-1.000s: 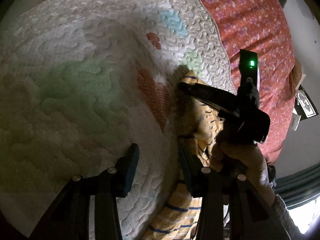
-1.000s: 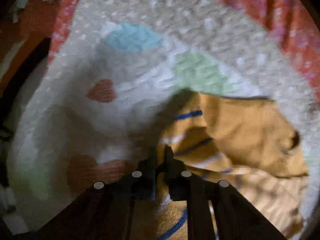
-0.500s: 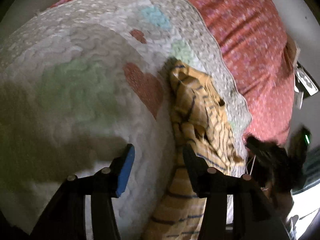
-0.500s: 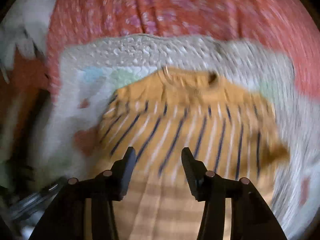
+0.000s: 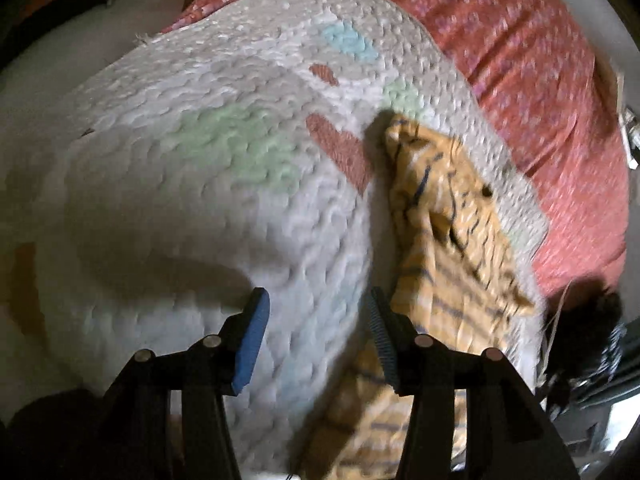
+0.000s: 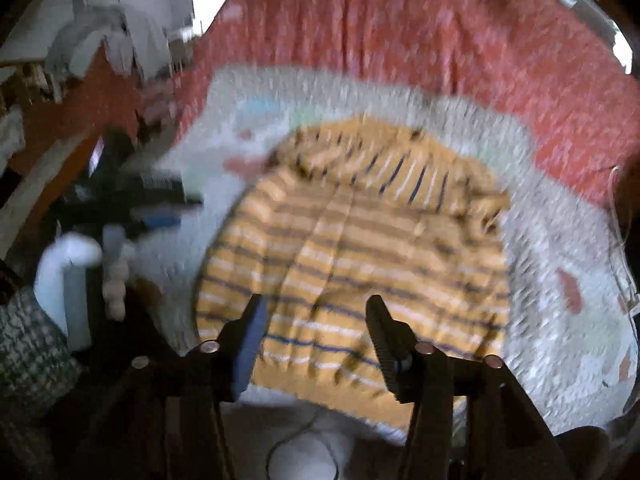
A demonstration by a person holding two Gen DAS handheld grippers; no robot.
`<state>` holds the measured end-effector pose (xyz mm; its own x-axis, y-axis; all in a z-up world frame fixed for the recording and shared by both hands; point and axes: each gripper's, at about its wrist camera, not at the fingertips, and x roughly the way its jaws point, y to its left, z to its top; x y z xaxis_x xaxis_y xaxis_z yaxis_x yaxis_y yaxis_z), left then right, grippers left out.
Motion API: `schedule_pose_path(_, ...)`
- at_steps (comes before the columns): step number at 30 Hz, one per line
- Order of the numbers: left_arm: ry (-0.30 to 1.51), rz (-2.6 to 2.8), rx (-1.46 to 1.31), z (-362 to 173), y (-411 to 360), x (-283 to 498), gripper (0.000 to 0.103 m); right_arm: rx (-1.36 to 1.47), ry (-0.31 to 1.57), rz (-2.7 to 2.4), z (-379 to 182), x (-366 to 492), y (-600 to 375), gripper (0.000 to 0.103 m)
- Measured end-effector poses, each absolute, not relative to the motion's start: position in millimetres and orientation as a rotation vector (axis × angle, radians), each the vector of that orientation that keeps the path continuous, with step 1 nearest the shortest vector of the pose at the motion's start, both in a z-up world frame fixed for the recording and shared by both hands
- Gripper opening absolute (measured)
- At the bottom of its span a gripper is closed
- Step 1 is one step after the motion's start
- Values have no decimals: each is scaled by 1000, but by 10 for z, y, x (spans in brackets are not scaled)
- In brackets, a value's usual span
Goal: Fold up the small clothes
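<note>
A small yellow garment with dark blue and white stripes (image 6: 352, 248) lies folded on a white quilted mat (image 6: 560, 240). In the left wrist view the garment (image 5: 444, 232) runs along the right side of the mat (image 5: 200, 180). My left gripper (image 5: 318, 320) is open and empty, above the mat just left of the garment. My right gripper (image 6: 316, 328) is open and empty, above the garment's near edge. The left gripper also shows in the right wrist view (image 6: 160, 208), at the mat's left edge. The right wrist view is blurred.
A red flowered bedspread (image 5: 540, 80) lies under and beyond the mat; it also shows in the right wrist view (image 6: 400, 32). Pale clothes (image 6: 112, 40) hang at the far left. A thin cable (image 6: 304, 432) lies near the front edge.
My right gripper let go of the garment's top corner, opened and pulled back toward the near edge. The garment now lies folded. My left gripper stayed open and shifted slightly back.
</note>
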<state>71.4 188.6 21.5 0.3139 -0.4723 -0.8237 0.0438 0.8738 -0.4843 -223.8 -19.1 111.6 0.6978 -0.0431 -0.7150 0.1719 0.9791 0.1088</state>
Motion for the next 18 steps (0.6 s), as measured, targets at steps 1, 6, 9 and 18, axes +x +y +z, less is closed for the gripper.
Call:
schedule_pose_path(1, 1226, -352, -392, 246, 1834, 676, 49, 215, 770, -127, 1135, -2247, -316, 72)
schedule_pose_path(6, 1221, -397, -259, 415, 1525, 420, 58, 421, 822, -251, 814, -2126, -1332, 74)
schedule_pose_path(9, 1272, -395, -238, 248, 1485, 249, 58, 497, 900, -373, 420, -2218, -1835, 74)
schedule_pose_path(18, 1324, -443, -133, -153, 1279, -130, 80, 885, 1055, -352, -488, -2481, -2253, 74)
